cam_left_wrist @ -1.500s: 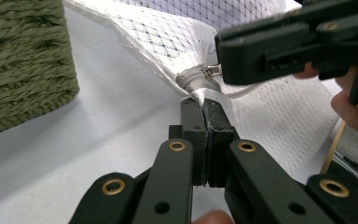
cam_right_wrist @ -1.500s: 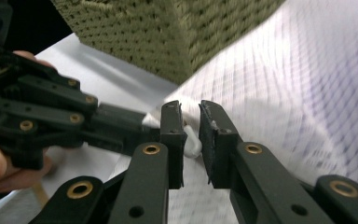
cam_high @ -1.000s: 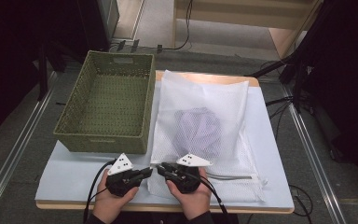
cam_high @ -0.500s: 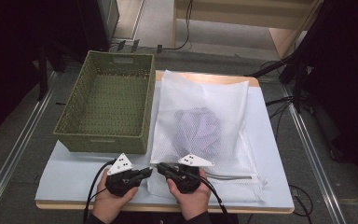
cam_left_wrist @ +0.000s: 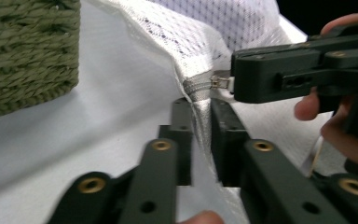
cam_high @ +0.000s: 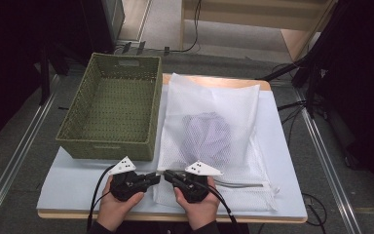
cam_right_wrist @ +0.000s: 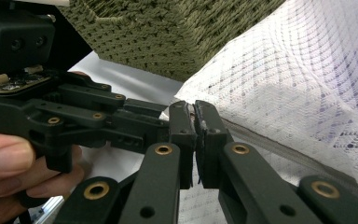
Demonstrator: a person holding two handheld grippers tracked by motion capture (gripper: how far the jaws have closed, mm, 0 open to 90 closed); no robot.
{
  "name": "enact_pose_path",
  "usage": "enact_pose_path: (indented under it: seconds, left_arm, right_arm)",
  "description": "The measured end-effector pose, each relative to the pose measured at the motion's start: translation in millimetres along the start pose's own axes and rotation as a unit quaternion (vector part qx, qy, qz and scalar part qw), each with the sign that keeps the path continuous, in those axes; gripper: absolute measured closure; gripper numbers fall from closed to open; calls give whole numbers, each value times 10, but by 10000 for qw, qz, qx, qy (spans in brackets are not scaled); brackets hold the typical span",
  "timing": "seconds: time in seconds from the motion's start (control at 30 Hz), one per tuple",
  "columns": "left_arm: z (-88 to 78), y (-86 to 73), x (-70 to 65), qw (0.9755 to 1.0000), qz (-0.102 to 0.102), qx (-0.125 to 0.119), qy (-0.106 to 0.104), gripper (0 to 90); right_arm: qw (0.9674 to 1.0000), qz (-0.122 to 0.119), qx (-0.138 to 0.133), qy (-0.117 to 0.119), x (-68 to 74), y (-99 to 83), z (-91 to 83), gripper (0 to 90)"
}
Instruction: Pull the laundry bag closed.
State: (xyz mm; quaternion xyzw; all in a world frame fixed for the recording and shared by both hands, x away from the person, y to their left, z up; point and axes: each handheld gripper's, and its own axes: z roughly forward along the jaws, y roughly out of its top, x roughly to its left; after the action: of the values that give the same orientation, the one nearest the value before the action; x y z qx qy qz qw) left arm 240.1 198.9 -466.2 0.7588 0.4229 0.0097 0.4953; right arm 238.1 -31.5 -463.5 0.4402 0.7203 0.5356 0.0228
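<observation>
A white mesh bag [cam_high: 233, 105] lies on the table with a pale striped garment [cam_high: 209, 134] inside it. Both grippers meet at its near left corner. My left gripper [cam_high: 155, 178] [cam_left_wrist: 200, 105] is shut on the bag's zipper end [cam_left_wrist: 196, 88]; its jaws have just eased a touch, and the fabric stays pinched between them. My right gripper [cam_high: 168, 174] [cam_right_wrist: 195, 109] faces it, and its jaws have just been closing. In the left gripper view its tips [cam_left_wrist: 234, 79] pinch the small metal zipper pull [cam_left_wrist: 221, 83].
A green woven basket [cam_high: 104, 148] stands at the left of the table, close beside the bag and just beyond my left hand. The white tabletop [cam_high: 68, 187] ends right under both hands. Cables and dark stands crowd the floor at the right.
</observation>
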Motion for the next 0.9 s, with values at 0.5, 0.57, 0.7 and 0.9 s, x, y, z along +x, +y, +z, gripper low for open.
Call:
enact_pose_path:
  seconds: [0.5,0.57,0.7,0.9]
  left_arm:
    - [-6,-14,-59,9997,196,-15,111,892]
    - [-2,-14,-76,9996,238,-3,181,894]
    - [-3,-5,-85,9995,249,-48,186,896]
    - [-40,0,-50,9997,179,-120,140,896]
  right_arm:
    - [9997,-116,-49,-230,31,-14,26,882]
    - [9993,-195,-56,-299,38,-23,21,882]
    - [9990,-279,-45,-356,24,-33,-25,883]
    - [9986,-230,-65,-479,-54,-38,-137,883]
